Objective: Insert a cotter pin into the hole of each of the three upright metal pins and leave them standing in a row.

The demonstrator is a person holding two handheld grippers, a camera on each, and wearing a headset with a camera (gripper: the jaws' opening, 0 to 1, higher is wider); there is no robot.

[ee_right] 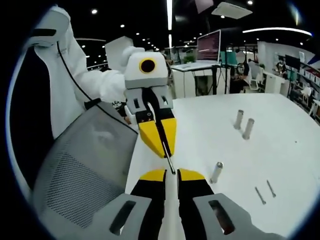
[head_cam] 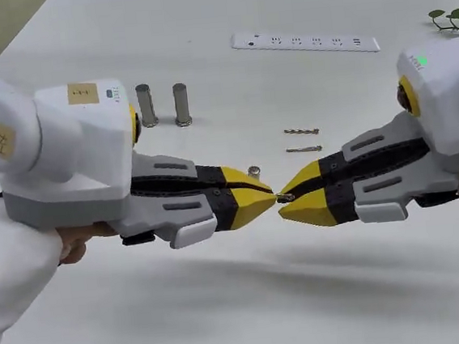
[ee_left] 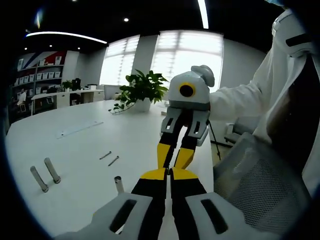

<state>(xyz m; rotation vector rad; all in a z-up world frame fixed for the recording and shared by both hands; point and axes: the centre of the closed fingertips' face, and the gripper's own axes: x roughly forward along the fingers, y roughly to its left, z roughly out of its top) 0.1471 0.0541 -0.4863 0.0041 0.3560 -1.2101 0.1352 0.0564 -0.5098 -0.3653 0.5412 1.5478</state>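
No passing between left gripper [head_cam: 269,196] and right gripper [head_cam: 284,200]: tips bridged by a cotter pin [head_cam: 282,198]. Just beyond the tips, blocked by an upright metal pin [head_cam: 254,172]. Open across bare tabletop [head_cam: 242,301] on the near side of both grippers.

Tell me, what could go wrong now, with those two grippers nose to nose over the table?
1. The cotter pin is thin and sits at the very tips of the left gripper and the right gripper. If one lets go badly, it may slip and fall onto the table.
2. One metal pin stands upright close behind the tips. A careless swing could likely knock it over.
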